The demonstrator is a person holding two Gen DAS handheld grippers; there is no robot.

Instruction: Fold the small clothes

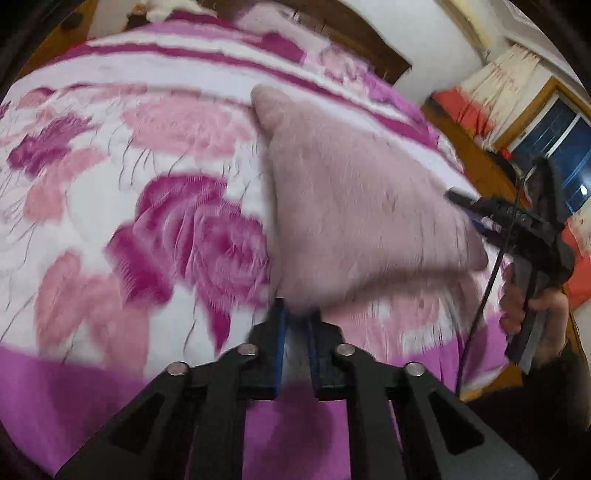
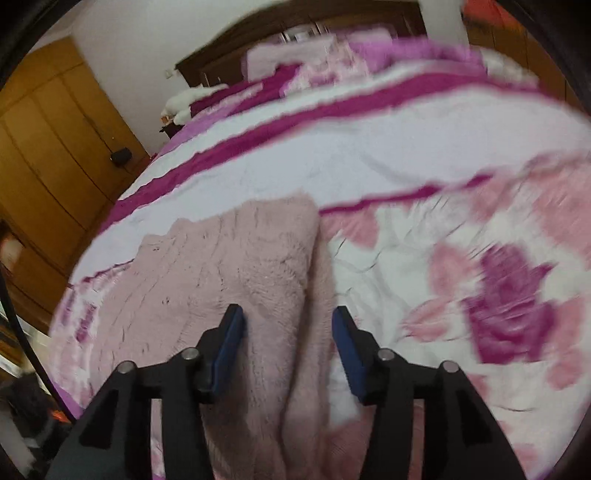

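A fluffy pale pink garment (image 1: 354,199) lies on the floral bedspread (image 1: 110,166), partly folded. My left gripper (image 1: 297,312) sits at its near corner with the jaws narrowly apart; the frame does not show whether fabric is pinched between them. My right gripper (image 2: 288,317) is open, its blue pads (image 2: 229,350) on either side of the garment's folded edge (image 2: 258,266), just above it. In the left wrist view the right gripper (image 1: 476,218) sits at the garment's right edge, held by a hand.
The bed has a wooden headboard (image 2: 295,26) and pillows (image 2: 280,59) at the far end. A wooden wardrobe (image 2: 48,147) stands left of the bed. A window (image 1: 557,147) and curtain are to the right.
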